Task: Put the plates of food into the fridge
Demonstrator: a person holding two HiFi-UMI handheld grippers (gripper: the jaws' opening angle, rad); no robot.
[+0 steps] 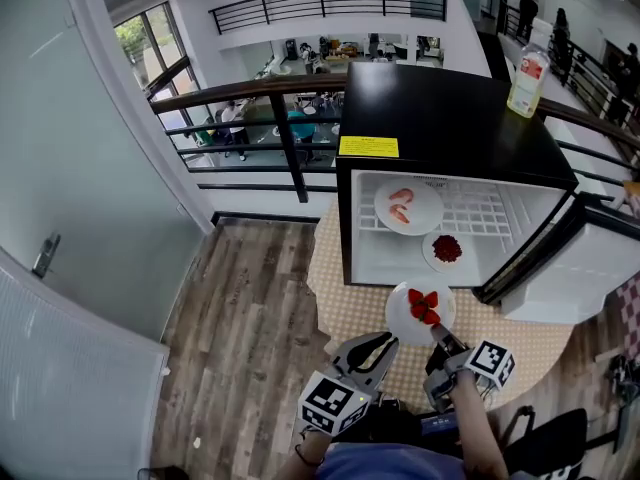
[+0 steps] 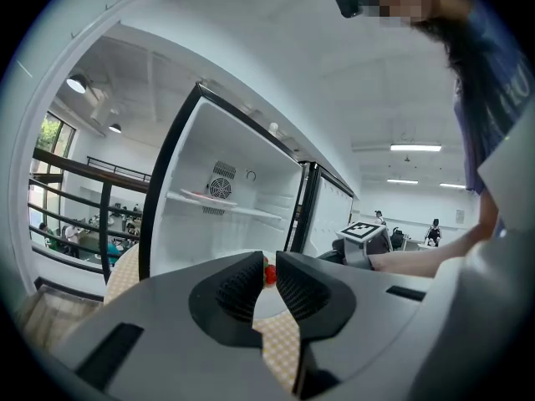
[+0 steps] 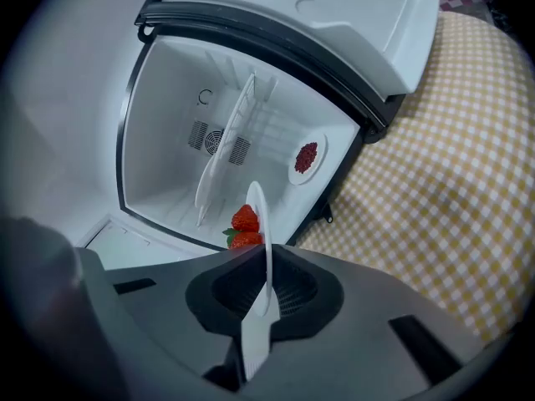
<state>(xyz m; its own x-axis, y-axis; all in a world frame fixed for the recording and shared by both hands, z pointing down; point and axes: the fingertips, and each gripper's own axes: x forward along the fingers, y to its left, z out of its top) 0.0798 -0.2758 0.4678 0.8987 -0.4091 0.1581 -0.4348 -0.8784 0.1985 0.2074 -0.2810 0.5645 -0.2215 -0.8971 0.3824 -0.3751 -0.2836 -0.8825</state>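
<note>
**Sliding the strawberry plate in level**

The fridge (image 1: pixel 450 118) stands on the desk (image 1: pixel 365 313) with its door (image 1: pixel 585 268) swung wide to my right, so the opening is free. Inside, the shrimp plate (image 1: pixel 408 208) sits on the wire shelf (image 1: pixel 480 213). The plate of dark berries (image 1: pixel 446 250) lies on the fridge floor below it, toward the right.

The strawberry plate (image 1: pixel 420 311) is just outside the opening, above the desk. My right hand-held gripper (image 1: pixel 438 332) is clamped on its near rim. My left hand-held gripper (image 1: pixel 377 350) hangs beside it, jaws a little apart with nothing between them.

I judge the floor space left of the berry plate to be the best target. A pinch on one rim lets the far edge droop, so I would keep the wrist level and move slowly, or the strawberries (image 3: pixel 244 224) may roll off. I would go in low under the shelf and steer left so the two rims do not touch. The plate should rest fully on the floor before I release it, and my left stays clear of the frame.
</note>
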